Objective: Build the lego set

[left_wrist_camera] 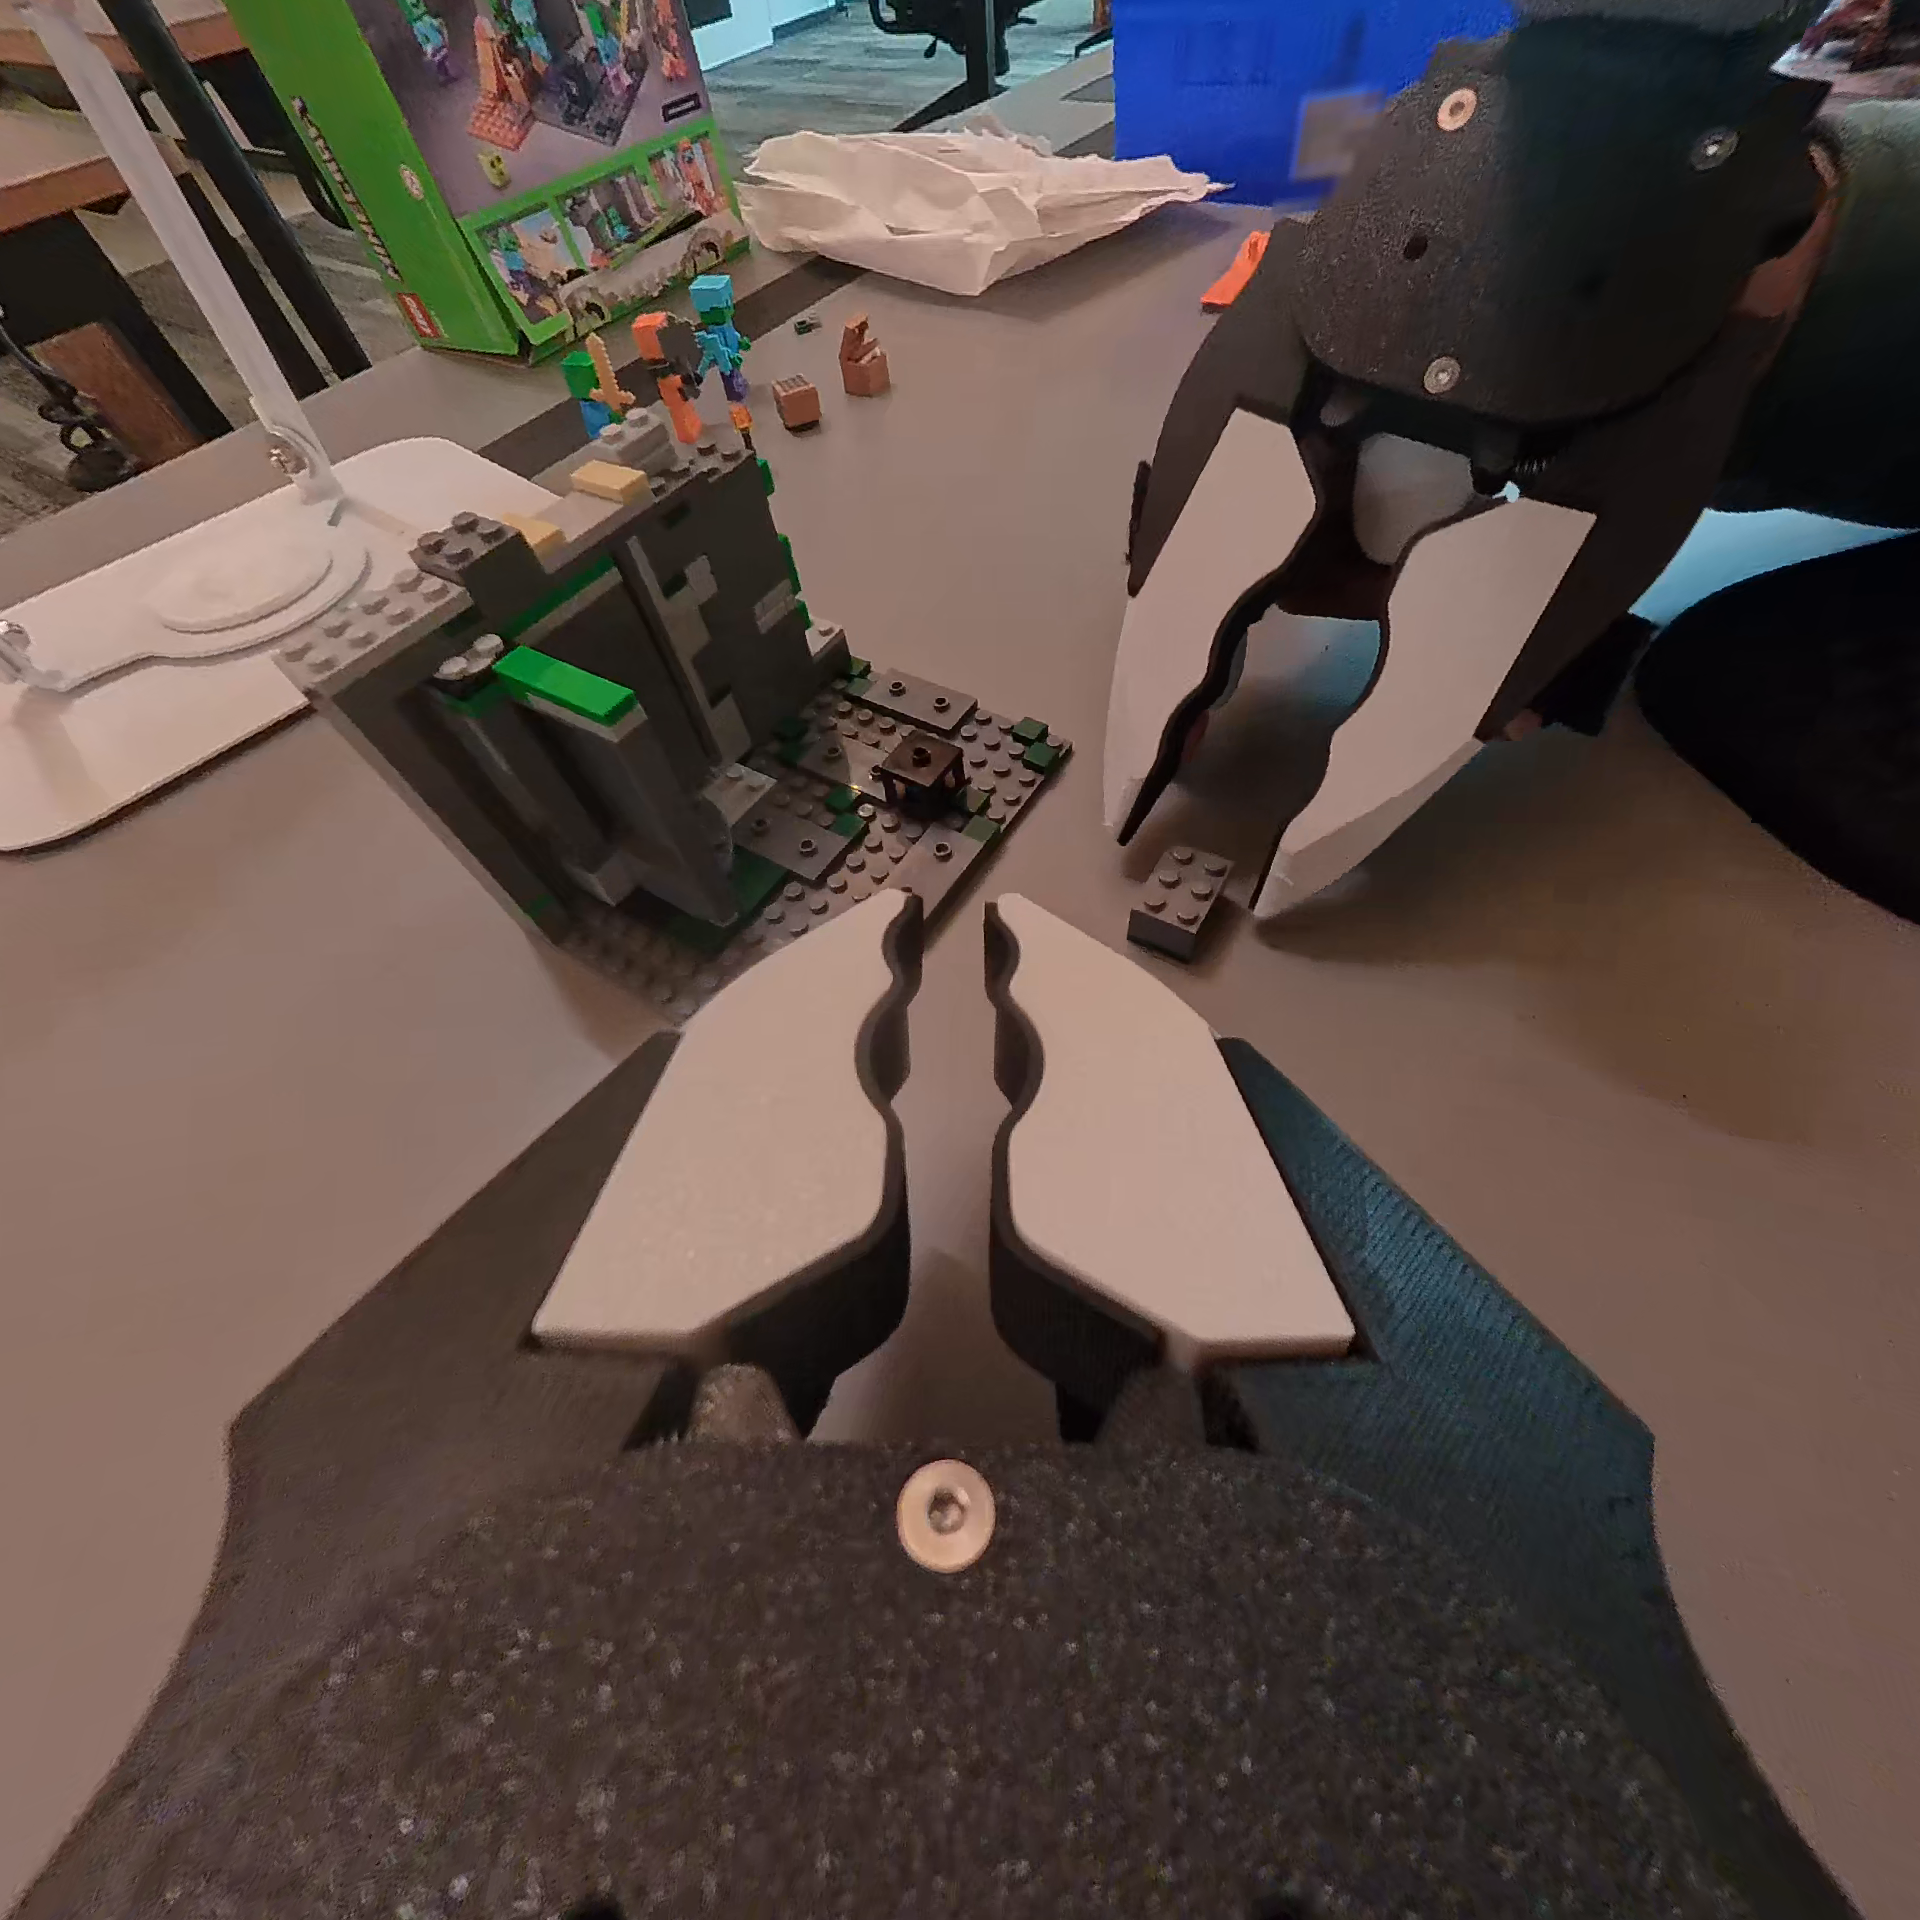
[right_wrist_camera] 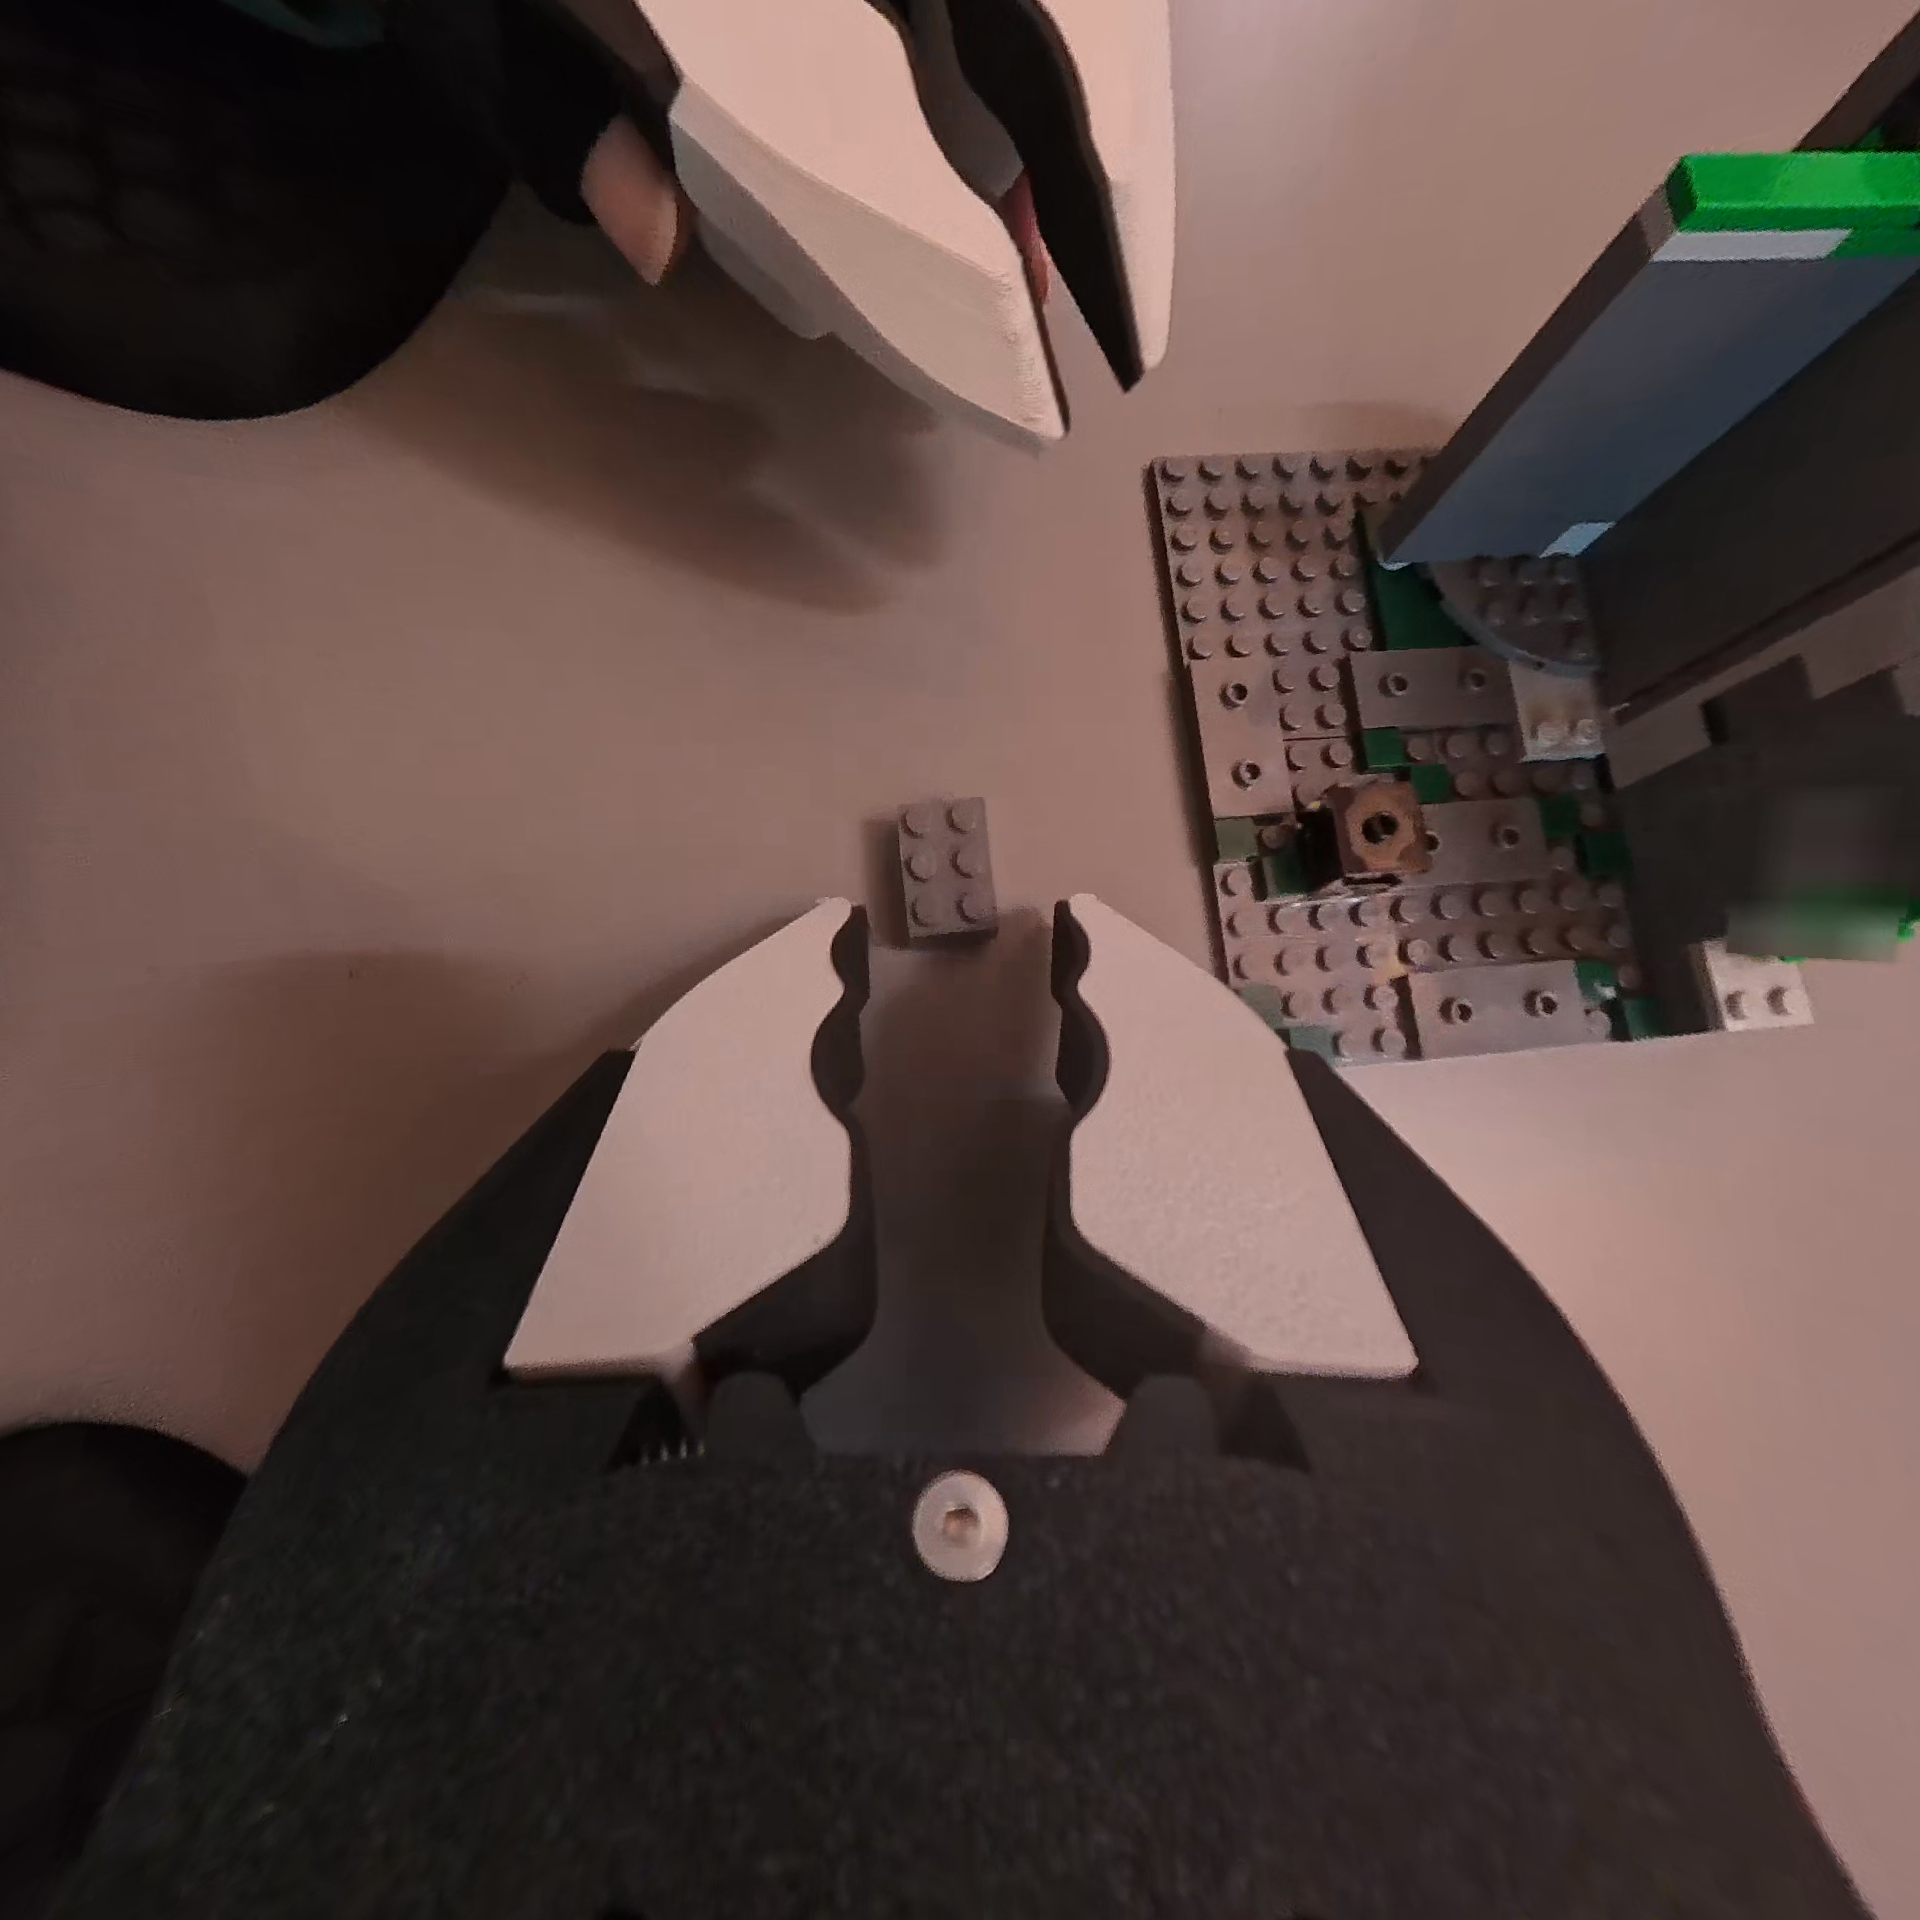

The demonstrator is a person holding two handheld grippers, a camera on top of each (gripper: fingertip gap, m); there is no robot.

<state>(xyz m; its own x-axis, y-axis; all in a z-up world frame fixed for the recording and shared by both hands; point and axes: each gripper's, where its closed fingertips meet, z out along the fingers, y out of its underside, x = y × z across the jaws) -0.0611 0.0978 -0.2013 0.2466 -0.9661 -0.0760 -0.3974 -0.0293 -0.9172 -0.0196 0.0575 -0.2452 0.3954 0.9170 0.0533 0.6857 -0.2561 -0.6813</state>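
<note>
A loose dark grey 2x3 brick [left_wrist_camera: 1179, 894] [right_wrist_camera: 948, 873] lies flat on the table, to the right of the build. My right gripper [right_wrist_camera: 956, 914] [left_wrist_camera: 1195, 873] is open and empty, its tips down at the table on either side of the brick's near end. The grey and green build [left_wrist_camera: 623, 675] stands on a dark studded baseplate [left_wrist_camera: 977, 831] [right_wrist_camera: 1278, 582], with a small black cube piece [left_wrist_camera: 920, 774] [right_wrist_camera: 1371, 826] on it. My left gripper [left_wrist_camera: 953, 914] [right_wrist_camera: 1091, 410] is empty, open only by a narrow gap, hovering just before the baseplate's near corner.
A green set box [left_wrist_camera: 520, 177], crumpled white paper bag [left_wrist_camera: 966, 208] and blue bin [left_wrist_camera: 1247, 83] stand at the back. Several minifigures [left_wrist_camera: 675, 364] and small brown pieces [left_wrist_camera: 831, 384] sit behind the build. A white stand base [left_wrist_camera: 177, 644] lies at left. The tips of one gripper are about 8 centimeters away from the tips of the other. My right tips are roughly 5 centimeters from the small black cube piece [right_wrist_camera: 1371, 826]. The left camera catches it too, in the left wrist view [left_wrist_camera: 927, 761].
</note>
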